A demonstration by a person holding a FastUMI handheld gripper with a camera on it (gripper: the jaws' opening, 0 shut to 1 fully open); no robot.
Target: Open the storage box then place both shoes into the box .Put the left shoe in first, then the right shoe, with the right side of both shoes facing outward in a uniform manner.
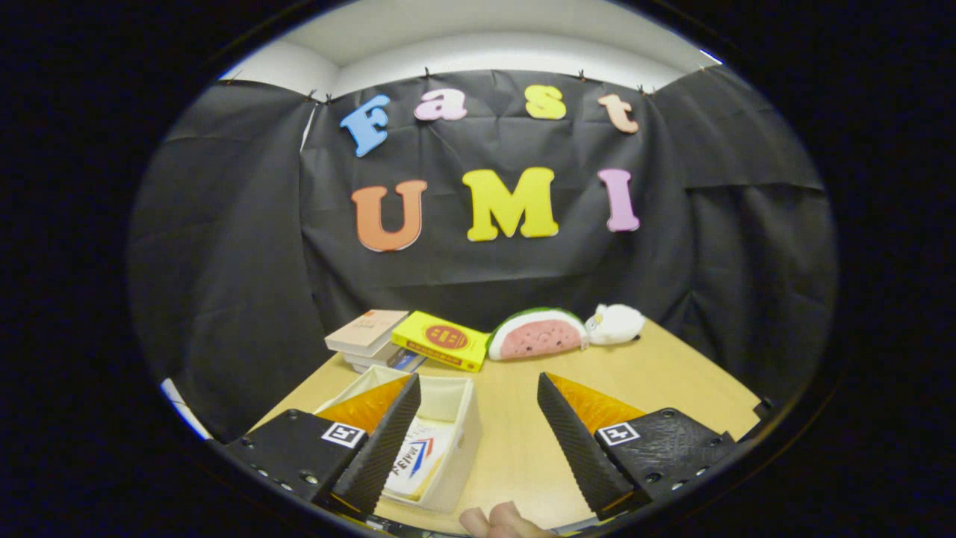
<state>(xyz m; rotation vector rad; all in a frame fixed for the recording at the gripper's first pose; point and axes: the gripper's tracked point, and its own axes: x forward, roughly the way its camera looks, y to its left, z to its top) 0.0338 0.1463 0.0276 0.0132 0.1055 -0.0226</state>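
A white open-topped storage box [464, 441] sits on the wooden table [672, 373], partly behind my left finger [381, 448]. Inside it lies something white with blue and red markings [414, 459]; I cannot tell whether it is a shoe. My gripper [478, 388] is open and held above the table, with bare tabletop between the fingers. The box lies under and just ahead of the left finger, and the right finger [579, 448] stands over bare table.
Along the back of the table lie a stack of books [367, 338], a yellow box [441, 340], a watermelon-slice plush [536, 335] and a small white plush [616, 323]. A person's fingertips [497, 521] show at the near table edge between the fingers.
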